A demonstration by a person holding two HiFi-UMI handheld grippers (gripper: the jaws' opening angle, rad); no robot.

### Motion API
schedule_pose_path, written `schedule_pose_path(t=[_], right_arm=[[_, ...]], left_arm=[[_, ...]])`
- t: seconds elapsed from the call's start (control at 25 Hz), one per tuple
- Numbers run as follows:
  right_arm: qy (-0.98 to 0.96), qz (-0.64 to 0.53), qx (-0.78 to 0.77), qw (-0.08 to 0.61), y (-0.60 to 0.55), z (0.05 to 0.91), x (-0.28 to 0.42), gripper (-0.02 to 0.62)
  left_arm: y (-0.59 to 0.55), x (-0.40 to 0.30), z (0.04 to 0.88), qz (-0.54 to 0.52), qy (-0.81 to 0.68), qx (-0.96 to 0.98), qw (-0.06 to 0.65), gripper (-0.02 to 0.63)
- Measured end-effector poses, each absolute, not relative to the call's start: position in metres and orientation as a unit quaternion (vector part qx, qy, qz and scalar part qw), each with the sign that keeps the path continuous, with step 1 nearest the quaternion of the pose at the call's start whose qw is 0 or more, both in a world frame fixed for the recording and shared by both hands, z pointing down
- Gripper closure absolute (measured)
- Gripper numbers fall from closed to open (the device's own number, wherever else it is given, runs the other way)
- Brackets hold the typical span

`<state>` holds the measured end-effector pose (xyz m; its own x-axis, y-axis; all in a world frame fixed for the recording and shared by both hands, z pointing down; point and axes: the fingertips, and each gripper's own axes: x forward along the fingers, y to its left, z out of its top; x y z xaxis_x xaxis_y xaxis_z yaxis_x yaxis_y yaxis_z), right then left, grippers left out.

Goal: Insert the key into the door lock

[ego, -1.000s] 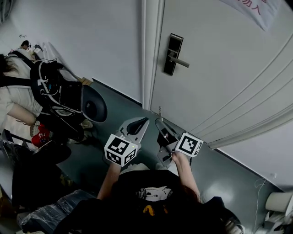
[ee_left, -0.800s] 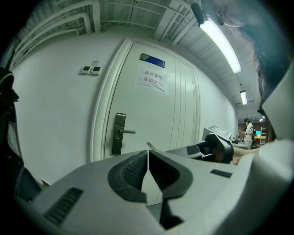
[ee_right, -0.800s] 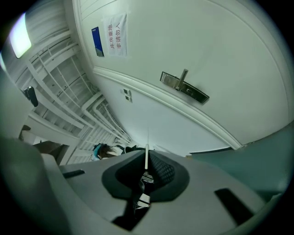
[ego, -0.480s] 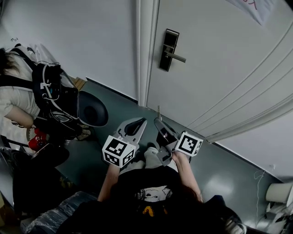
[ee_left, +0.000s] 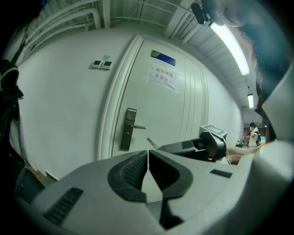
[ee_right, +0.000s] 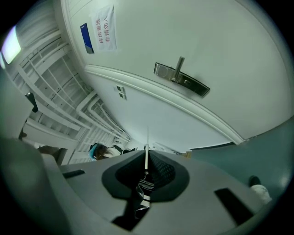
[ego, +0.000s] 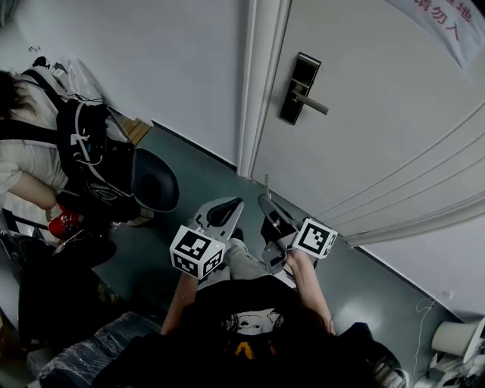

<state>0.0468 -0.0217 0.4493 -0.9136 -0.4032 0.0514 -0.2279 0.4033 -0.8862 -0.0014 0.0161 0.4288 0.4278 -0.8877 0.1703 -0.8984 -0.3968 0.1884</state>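
Note:
The door lock [ego: 302, 89] is a dark plate with a silver lever on the white door [ego: 379, 129], up and ahead of both grippers. My right gripper [ego: 266, 200] is shut on a thin silver key [ego: 266, 183] whose blade points toward the door. In the right gripper view the key [ee_right: 147, 146] sticks out from the closed jaws, well short of the lock [ee_right: 182, 79]. My left gripper [ego: 229, 204] is beside it, shut and holding nothing. The left gripper view shows the lock [ee_left: 128, 129], the key [ee_left: 151, 143] and the right gripper [ee_left: 196, 146] from the side.
A white door frame [ego: 261, 91] stands left of the lock. A person with a black bag [ego: 95, 163] and a dark round seat [ego: 156, 179] are at the left. A paper notice [ego: 443, 19] hangs on the door. A white object [ego: 453, 341] lies at bottom right.
The head camera has swung, so the lock now sits further right and lower in the frame. Both grippers keep the same pose, the key still held.

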Motion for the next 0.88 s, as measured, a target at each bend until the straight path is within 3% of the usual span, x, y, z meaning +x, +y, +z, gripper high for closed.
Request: schedule_pose_path(t=[0.36,0.88], right_arm=[[0.816,-0.54,-0.188,0.087,-0.1,0.47,0.007,0.577],[0.791,-0.56,-0.216,0.119,-0.198,0.47,-0.001,0.577]], left_arm=[[-0.064,-0.044,0.441,0.041,-0.541,0.827,0.145,0.592],[-0.169,-0.051,0.443,0.081,-0.503,0.844,0.17,0.592]])
